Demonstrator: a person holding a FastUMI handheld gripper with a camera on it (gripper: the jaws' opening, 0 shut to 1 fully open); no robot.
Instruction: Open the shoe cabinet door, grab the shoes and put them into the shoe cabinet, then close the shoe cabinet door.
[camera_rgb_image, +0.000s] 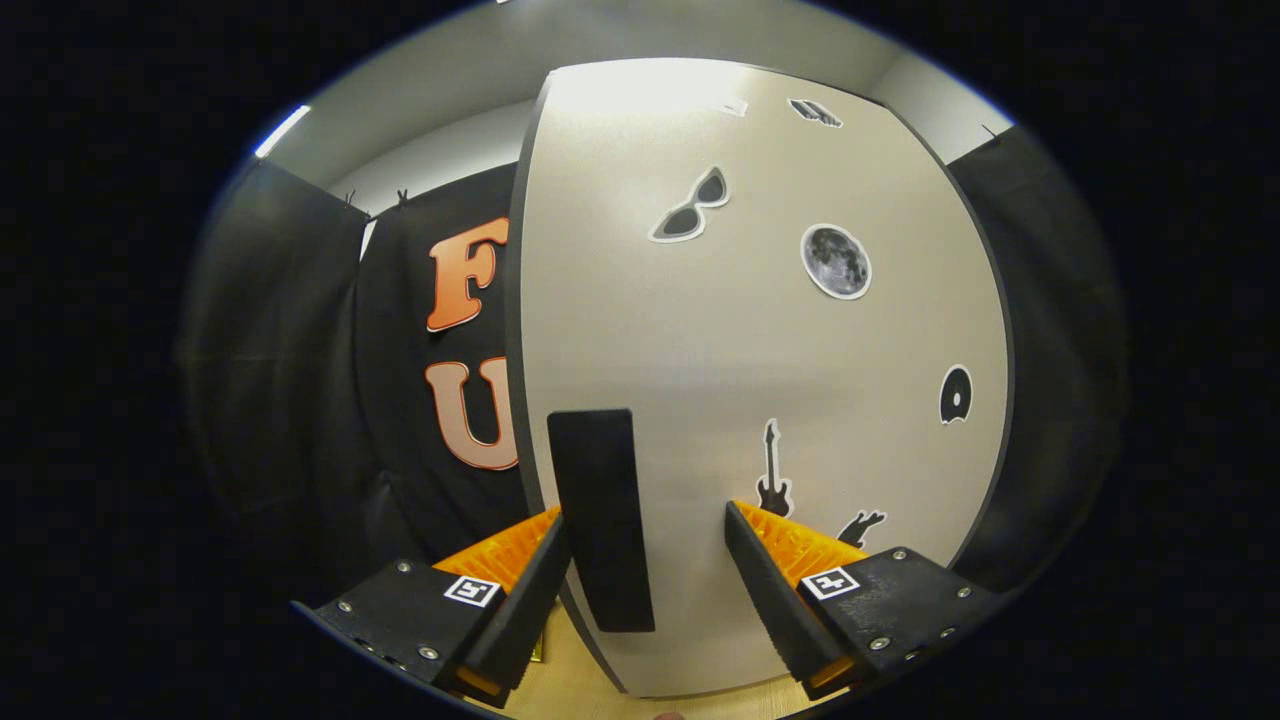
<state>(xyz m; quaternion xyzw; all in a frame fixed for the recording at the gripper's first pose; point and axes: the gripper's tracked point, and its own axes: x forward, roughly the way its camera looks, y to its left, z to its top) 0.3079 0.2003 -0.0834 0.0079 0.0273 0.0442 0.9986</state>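
Observation:
The shoe cabinet door (760, 330) is a pale beige panel with a dark rim, standing close ahead and carrying several stickers. A black upright handle (600, 520) sits near the door's left edge. My gripper (645, 520) is open with the handle between its fingers. The left finger (530, 590) lies against the handle's left side, and the right finger (770, 590) stands apart from it over the door face. The door's left edge (515, 300) stands free against the black cloth behind. The cabinet's inside and the shoes are hidden.
Black cloth walls (290, 380) hang to the left and right of the door. A strip of light wooden floor (580, 680) shows under the door's lower edge, between the fingers. White wall and ceiling (440, 110) rise above the cloth.

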